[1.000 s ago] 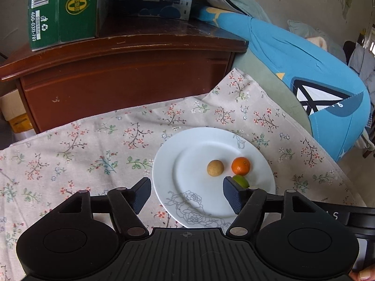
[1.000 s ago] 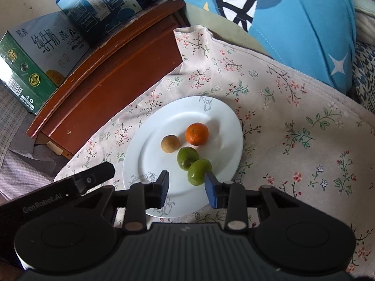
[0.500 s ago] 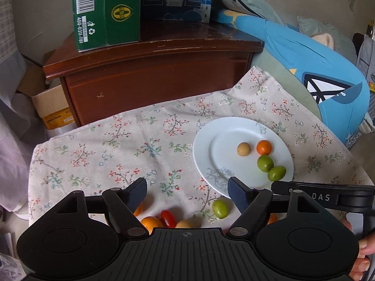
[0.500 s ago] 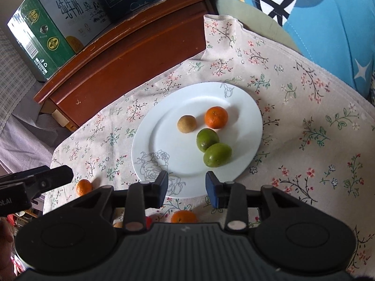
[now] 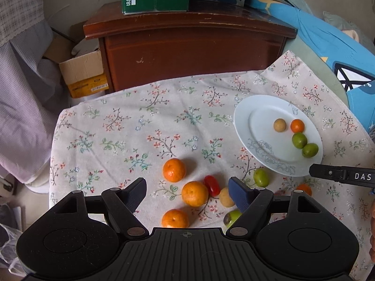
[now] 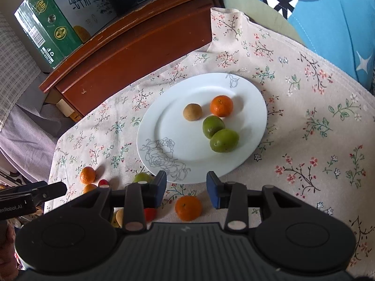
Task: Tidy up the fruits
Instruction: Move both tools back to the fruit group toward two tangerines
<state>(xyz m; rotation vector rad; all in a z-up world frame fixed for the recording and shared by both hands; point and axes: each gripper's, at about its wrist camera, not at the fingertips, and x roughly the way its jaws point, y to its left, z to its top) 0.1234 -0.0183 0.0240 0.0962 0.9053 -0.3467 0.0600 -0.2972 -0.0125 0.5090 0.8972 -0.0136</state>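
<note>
White china is now holding four fruits: on the plate [image 6: 164, 126] at the centre of the right wrist view are lying a brown fruit [image 6: 192, 111], a small orange [image 6: 221, 105] and two green fruits [image 6: 213, 126] touching each other, the nearer green fruit [image 6: 224, 140] having been between the right gripper's pads a second ago and now sitting free. That drop-off seems finished, so sorting is moving on to the loose pile. The right gripper [image 6: 186, 186] is hanging at the lower middle of its frame, just beyond the plate's near rim, pads parted a modest way with nothing between them, angled down at the cloth, and an orange [image 6: 188, 208] is lying below it. The left gripper [image 5: 187, 193] has been swinging away from the plate, which has slid from the middle of its view to the right edge, and is now looking down on the unsorted fruit on the floral cloth [image 5: 117, 128]: three oranges, the middle one [image 5: 195, 193] lying in the gap between its fingers, a red cherry tomato [image 5: 212, 185], a tan fruit [image 5: 225, 197] and a green one [image 5: 261, 178] just beside the plate's rim. Its jaws are standing wide and empty, tilted steeply downward above the cluster, not touching any fruit. My judgement is that the left hand is lining up the next pick, probably the middle orange.
</note>
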